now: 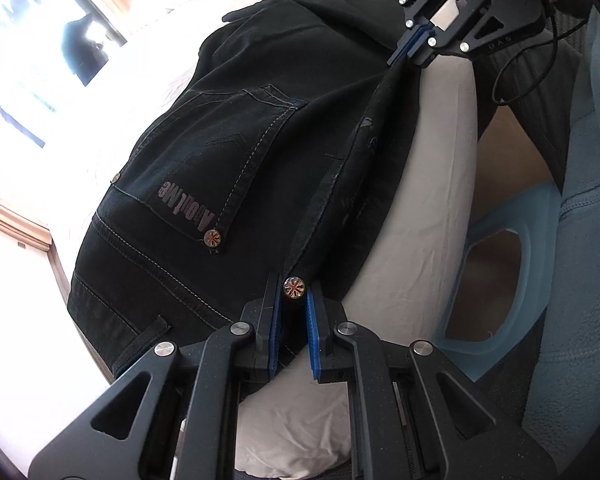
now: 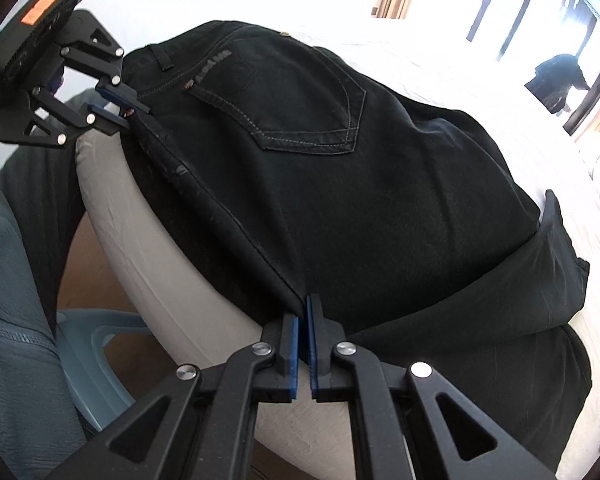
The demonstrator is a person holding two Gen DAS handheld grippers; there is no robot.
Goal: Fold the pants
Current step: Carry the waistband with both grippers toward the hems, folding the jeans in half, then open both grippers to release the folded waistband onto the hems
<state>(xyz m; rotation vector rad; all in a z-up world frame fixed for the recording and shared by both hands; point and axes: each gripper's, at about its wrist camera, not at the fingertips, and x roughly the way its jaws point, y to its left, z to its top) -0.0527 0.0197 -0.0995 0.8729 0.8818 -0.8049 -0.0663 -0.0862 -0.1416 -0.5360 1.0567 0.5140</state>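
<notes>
Black pants (image 1: 228,168) are pinched along the bed's (image 1: 420,208) near edge by left gripper (image 1: 294,308) and right gripper (image 2: 303,332); next fold likely needs coordinated lifting.

Pants (image 1: 228,152) matt black denim; rivet (image 1: 295,288) shiny metal.

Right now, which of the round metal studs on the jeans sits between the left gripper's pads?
The waistband-corner stud sits between the left gripper pads. The pocket-corner stud lies by the printed lettering; the small far rivet sits near the jeans' far edge.
</notes>
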